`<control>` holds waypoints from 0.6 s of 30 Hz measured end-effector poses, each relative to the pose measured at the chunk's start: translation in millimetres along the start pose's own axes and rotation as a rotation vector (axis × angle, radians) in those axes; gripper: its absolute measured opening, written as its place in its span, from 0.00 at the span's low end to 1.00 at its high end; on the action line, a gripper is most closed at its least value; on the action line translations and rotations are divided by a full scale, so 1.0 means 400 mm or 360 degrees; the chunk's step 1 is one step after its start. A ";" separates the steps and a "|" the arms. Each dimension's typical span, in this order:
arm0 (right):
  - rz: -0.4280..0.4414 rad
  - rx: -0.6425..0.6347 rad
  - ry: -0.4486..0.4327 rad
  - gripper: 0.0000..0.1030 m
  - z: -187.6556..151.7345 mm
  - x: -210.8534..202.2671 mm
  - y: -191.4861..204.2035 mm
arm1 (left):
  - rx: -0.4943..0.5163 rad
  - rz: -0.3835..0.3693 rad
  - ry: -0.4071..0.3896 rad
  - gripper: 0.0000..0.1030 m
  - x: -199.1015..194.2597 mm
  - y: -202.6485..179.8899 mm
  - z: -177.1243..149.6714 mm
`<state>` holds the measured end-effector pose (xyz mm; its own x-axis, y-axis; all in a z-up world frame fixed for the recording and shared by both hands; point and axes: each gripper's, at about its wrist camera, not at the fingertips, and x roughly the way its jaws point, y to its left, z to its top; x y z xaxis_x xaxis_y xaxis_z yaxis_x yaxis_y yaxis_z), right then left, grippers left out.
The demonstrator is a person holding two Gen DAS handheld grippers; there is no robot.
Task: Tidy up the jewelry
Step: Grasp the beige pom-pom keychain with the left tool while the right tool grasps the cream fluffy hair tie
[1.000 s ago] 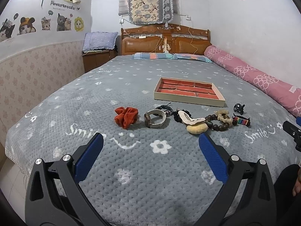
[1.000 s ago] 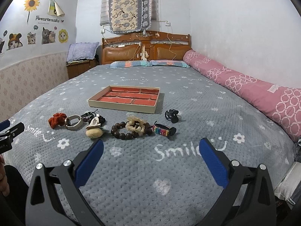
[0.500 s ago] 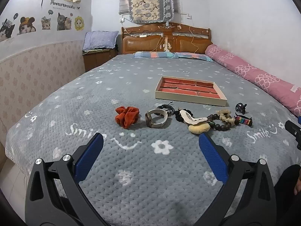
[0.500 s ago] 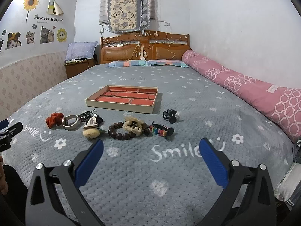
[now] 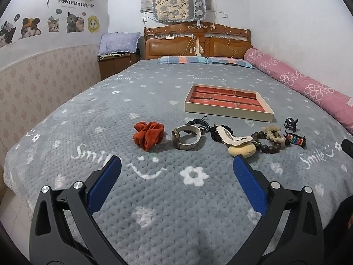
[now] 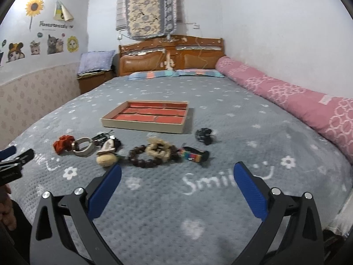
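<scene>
A beige tray with red compartments (image 5: pixel 228 111) (image 6: pixel 145 126) lies on the grey bedspread. In front of it sits a row of items: an orange scrunchie (image 5: pixel 148 134) (image 6: pixel 61 143), a white watch (image 5: pixel 186 137) (image 6: pixel 83 146), a yellow plush clip (image 5: pixel 241 149) (image 6: pixel 106 159), a brown bead bracelet (image 5: pixel 268 147) (image 6: pixel 139 158), a cream scrunchie (image 6: pixel 157 149), a rainbow band (image 5: pixel 295 140) (image 6: pixel 193 155) and a black claw clip (image 5: pixel 291 123) (image 6: pixel 204 134). My left gripper (image 5: pixel 176 170) is open and empty, short of the watch. My right gripper (image 6: pixel 177 172) is open and empty, short of the beads.
A rolled pink quilt (image 5: pixel 304 84) (image 6: pixel 297 101) lies along the bed's right side by the wall. The wooden headboard (image 5: pixel 196 42) and pillows are at the far end. A nightstand (image 5: pixel 114 63) stands at the left. The left gripper's tip shows at the right wrist view's left edge (image 6: pixel 15 161).
Both grippers have drifted slightly; the items sit a little higher and farther in the right wrist view. Both stay open and empty. Nothing on the bed has moved.
</scene>
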<state>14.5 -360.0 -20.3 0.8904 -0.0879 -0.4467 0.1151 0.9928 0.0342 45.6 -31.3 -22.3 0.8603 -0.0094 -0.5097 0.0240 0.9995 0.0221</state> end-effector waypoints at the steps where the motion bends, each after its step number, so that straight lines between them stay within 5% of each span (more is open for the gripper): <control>1: 0.0022 -0.0015 0.0007 0.96 -0.002 0.015 0.013 | -0.0001 -0.0002 0.0007 0.95 0.009 -0.001 0.000; 11: 0.0049 -0.0064 0.0009 0.95 0.032 0.171 0.062 | 0.0012 -0.0098 0.0052 0.95 0.129 -0.057 0.015; 15: 0.0096 -0.0065 0.0089 0.72 0.023 0.258 0.095 | 0.0012 -0.0136 0.0129 0.85 0.216 -0.076 0.022; 18: 0.0111 -0.0078 0.0133 0.67 0.011 0.309 0.111 | 0.0010 -0.0174 0.0150 0.85 0.255 -0.096 0.034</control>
<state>131.6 -326.9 -69.9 0.8555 -0.0136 -0.5176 0.0307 0.9992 0.0245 139.4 -71.2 -63.3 0.8007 -0.1146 -0.5880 0.1182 0.9925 -0.0324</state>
